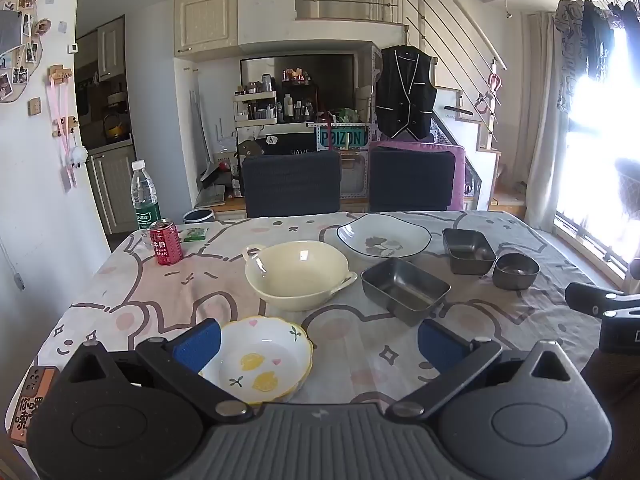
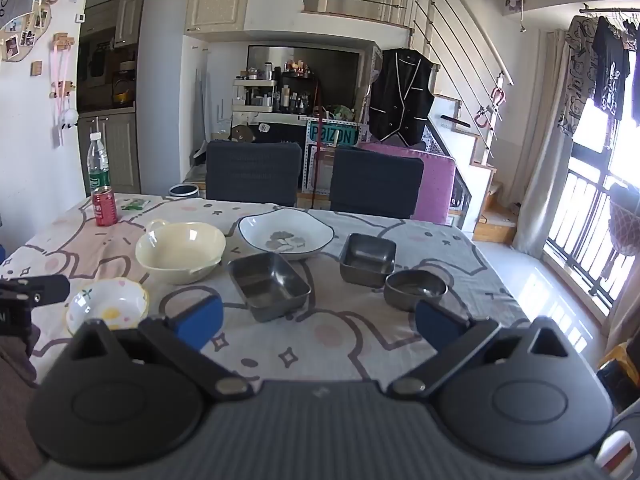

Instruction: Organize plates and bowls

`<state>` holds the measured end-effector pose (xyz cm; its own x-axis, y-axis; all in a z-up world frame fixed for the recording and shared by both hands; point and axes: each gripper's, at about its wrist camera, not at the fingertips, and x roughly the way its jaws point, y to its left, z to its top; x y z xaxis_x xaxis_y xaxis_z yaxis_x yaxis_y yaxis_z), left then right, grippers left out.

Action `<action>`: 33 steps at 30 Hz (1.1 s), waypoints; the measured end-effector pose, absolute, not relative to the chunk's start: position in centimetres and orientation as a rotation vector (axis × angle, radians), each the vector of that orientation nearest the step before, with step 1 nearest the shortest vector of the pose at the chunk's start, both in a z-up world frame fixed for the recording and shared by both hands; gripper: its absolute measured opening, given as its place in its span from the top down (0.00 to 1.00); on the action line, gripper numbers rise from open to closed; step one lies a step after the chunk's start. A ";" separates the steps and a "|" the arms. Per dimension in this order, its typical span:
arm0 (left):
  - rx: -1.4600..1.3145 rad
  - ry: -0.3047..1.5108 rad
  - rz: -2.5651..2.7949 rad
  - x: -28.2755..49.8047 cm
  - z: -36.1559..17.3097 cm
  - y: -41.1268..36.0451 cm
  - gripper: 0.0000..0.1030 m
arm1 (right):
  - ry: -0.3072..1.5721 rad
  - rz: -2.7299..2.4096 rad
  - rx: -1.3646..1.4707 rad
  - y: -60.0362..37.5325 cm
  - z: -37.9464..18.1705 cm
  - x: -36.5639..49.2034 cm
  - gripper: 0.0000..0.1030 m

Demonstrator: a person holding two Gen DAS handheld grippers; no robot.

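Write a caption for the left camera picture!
Open left gripper hovering over lemon-print white bowl, dishes waiting.

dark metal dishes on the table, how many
3: a rectangular tray at the centre, a square dish behind it to the right, and a small round bowl nearest the window. None looks hidden.

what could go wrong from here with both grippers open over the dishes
1. The left gripper hangs open by the lemon-print bowl; its scalloped rim may slip from the pads.
2. The metal tray lies close to the cream bowl and the white plate, so lifting it might knock either.
3. The red can could tip if the tablecloth drags.
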<state>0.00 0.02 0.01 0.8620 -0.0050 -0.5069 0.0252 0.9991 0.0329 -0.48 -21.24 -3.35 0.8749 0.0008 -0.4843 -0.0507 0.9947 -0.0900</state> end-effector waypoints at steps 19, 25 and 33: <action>0.042 0.531 -0.015 0.0 0.0 0.0 0.00 | 0.511 0.026 -0.105 -21.1 -3.4 -0.5 0.00; 0.042 0.531 -0.015 0.0 0.0 0.0 0.00 | 0.512 0.026 -0.106 -21.1 -3.5 -0.5 0.00; 0.041 0.532 -0.014 0.0 0.0 0.0 0.00 | 0.514 0.027 -0.107 -21.2 -3.4 -0.3 0.00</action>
<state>0.00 0.01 0.01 0.8617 -0.0031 -0.5074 0.0245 0.9991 0.0356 -0.34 -21.16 -3.44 0.8707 -0.0011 -0.4919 -0.0526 0.9941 -0.0954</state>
